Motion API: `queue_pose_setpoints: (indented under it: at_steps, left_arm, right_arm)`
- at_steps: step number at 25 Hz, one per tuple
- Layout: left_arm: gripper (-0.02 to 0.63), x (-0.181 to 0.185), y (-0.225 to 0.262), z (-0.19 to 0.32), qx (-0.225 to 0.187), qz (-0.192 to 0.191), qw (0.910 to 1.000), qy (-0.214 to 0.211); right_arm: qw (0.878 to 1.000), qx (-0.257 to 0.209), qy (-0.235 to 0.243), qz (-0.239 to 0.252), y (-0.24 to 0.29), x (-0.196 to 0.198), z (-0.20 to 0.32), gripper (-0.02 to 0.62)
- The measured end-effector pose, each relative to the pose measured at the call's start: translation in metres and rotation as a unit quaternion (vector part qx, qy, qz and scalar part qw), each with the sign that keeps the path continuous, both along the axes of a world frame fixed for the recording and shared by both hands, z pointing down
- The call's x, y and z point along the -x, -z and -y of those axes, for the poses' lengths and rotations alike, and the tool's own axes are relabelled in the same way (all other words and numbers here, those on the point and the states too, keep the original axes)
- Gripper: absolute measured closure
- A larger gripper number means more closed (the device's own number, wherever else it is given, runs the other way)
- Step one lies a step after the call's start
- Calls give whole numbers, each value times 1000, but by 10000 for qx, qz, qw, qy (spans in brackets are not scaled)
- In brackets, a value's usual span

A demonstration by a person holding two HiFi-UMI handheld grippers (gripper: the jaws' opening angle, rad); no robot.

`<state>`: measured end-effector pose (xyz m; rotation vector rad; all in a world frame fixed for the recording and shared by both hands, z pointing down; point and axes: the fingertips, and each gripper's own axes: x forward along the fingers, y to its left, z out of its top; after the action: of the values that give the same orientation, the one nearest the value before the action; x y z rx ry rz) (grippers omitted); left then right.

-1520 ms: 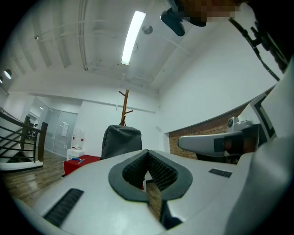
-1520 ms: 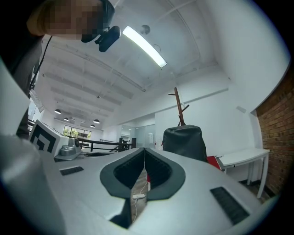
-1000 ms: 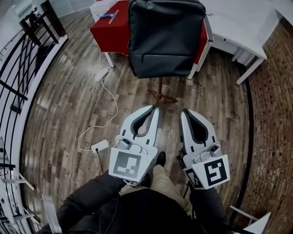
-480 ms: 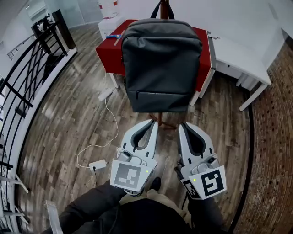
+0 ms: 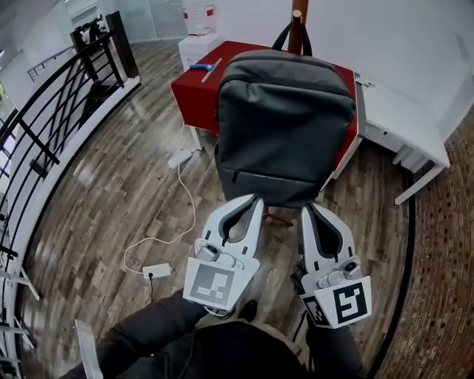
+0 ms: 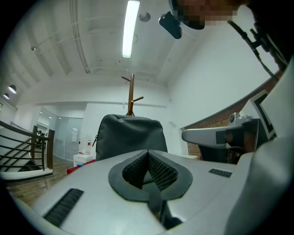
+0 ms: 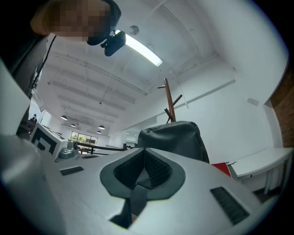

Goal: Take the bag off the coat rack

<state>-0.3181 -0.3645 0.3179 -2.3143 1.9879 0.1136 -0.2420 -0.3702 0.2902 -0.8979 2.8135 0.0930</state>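
Now, your left gripper point(image 5: 254, 201) and right gripper point(image 5: 308, 210) are both closed and empty; the bag point(image 5: 285, 126) hangs on the coat rack point(image 5: 298, 16) just ahead. It looks soft, likely saggy; take its top loop point(image 5: 282, 37).

the bag point(image 5: 285, 126) is a dark grey backpack hanging upright against the coat rack point(image 5: 298, 18), its black top loop caught on the brown wooden pole. the pole rises behind the bag's top, and the rack's feet show below the bag's bottom edge.

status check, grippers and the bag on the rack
Left gripper shut, empty. Right gripper shut, empty. Bag hangs on coat rack, untouched. Nothing between.
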Motion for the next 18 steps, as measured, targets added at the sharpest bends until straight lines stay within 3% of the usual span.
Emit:
queue_pose_setpoints:
  at_steps: [13,18]
  left_arm:
    - [597,39,-20,39,205,-170,9996,82]
    - [597,55,-9,46,114,-174,9995,217]
  right_arm:
    - [9995,306,-60,-111,-26,32,44,588]
    - [9996,157,-176,-175,-18,23,56,588]
